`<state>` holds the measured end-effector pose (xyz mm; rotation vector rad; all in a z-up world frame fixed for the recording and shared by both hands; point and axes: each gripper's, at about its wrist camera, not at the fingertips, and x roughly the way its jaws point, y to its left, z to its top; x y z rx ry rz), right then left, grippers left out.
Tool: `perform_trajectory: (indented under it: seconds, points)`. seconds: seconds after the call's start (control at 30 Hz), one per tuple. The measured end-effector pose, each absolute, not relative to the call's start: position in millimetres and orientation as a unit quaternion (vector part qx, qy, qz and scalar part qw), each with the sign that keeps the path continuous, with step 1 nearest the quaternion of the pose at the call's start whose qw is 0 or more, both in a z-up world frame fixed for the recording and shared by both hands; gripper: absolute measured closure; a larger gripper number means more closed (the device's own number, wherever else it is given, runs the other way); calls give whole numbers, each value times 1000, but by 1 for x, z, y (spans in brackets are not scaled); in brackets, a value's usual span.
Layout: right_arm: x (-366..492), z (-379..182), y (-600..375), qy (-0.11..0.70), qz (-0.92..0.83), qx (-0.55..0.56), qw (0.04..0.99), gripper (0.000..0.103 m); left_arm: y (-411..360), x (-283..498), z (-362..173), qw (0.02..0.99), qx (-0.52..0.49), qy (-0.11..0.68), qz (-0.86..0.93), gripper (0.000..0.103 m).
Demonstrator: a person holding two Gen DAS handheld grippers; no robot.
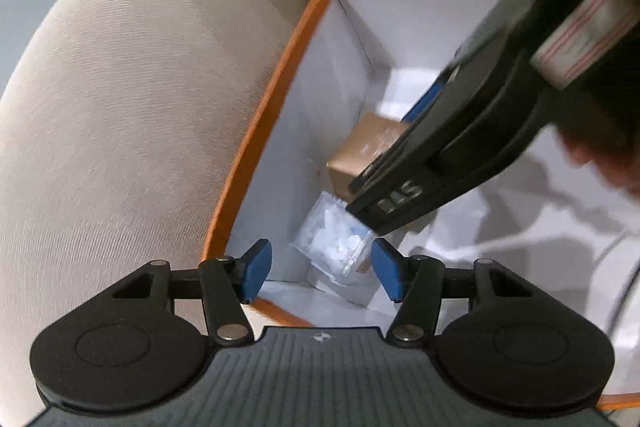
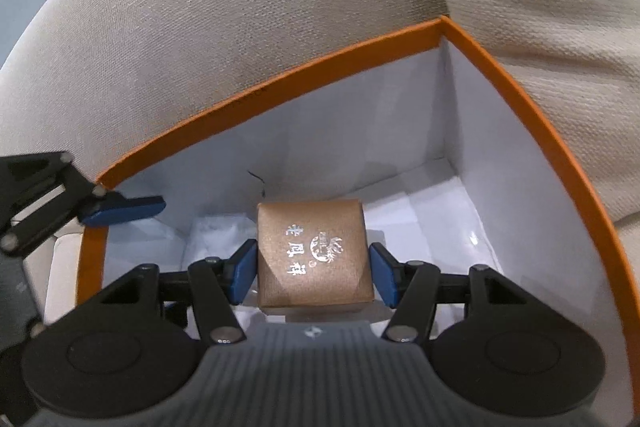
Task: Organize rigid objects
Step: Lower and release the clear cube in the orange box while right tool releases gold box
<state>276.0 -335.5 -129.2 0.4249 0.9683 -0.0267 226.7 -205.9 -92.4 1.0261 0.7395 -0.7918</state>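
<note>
My right tongs (image 2: 312, 273) sit down inside the orange box (image 2: 328, 67), clamped on the small brown gift box (image 2: 314, 253), pads pressing both its sides. It is low over the white lining, maybe touching; can't tell. My left tongs (image 1: 320, 269) hang apart at the box's near-left corner, nothing gripped, with a clear plastic packet (image 1: 334, 241) lying just ahead between the pads.

Risks, as I judge them: both tongs are crowded into one corner, and the right one crosses just over the left's reach, so the linkages could knock. If I let go early, the gift box may tip onto the packet. The left pad rides near the orange rim and could snag it.

Pose: both tongs pitch steeply down into the box, from the sofa cushion (image 2: 240, 47) side.
</note>
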Motion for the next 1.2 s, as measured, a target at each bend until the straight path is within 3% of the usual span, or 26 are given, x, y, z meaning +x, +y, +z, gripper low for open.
perform_trajectory:
  seconds: [0.27, 0.43, 0.7, 0.93, 1.07, 1.2]
  points:
    - [271, -131, -332, 462, 11, 209, 862, 42, -179, 209, -42, 783, 391, 344, -340, 27]
    - [270, -127, -330, 459, 10, 182, 869, 41, -162, 224, -34, 796, 317, 407, -318, 27]
    - [255, -120, -342, 467, 38, 198, 861, 35, -162, 239, -37, 797, 219, 471, -309, 44]
    - [231, -114, -355, 482, 73, 178, 855, 35, -158, 249, -51, 790, 170, 495, -320, 70]
    - [233, -114, -348, 486, 84, 138, 859, 39, -159, 250, -58, 789, 187, 495, -312, 76]
    - [252, -107, -328, 486, 76, 93, 866, 45, -167, 251, -62, 786, 213, 489, -312, 76]
